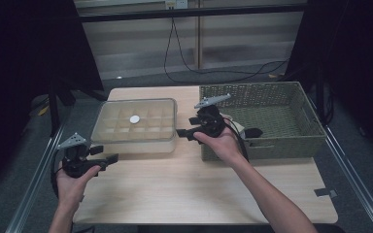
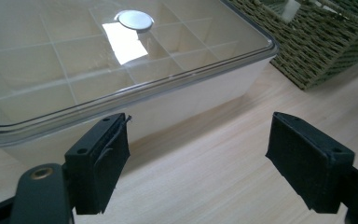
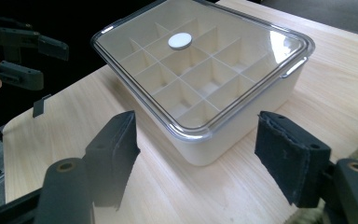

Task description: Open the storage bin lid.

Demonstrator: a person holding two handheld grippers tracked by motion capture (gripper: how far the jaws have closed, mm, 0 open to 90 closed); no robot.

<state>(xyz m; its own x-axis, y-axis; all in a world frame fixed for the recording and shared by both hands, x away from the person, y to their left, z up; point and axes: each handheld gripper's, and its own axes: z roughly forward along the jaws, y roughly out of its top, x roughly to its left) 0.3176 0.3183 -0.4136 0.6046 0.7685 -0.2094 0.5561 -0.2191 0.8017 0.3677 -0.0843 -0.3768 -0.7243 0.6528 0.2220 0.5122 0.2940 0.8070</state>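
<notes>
Approach step: left tongs (image 1: pixel 110 158) and right tongs (image 1: pixel 181 133), both wide and empty, flank the cream compartmented box with clear lid (image 1: pixel 136 127) at mid-tabletop (image 1: pixel 199 189); next, probably, closing on its lid edges.

This looks like a lab or recording room: a plain wooden table (image 1: pixel 199 189) stands on metal frame rails (image 1: pixel 34 179), with dark curtains (image 1: pixel 24 48) around and loose cables (image 1: pixel 184 63) on the grey floor.
</notes>
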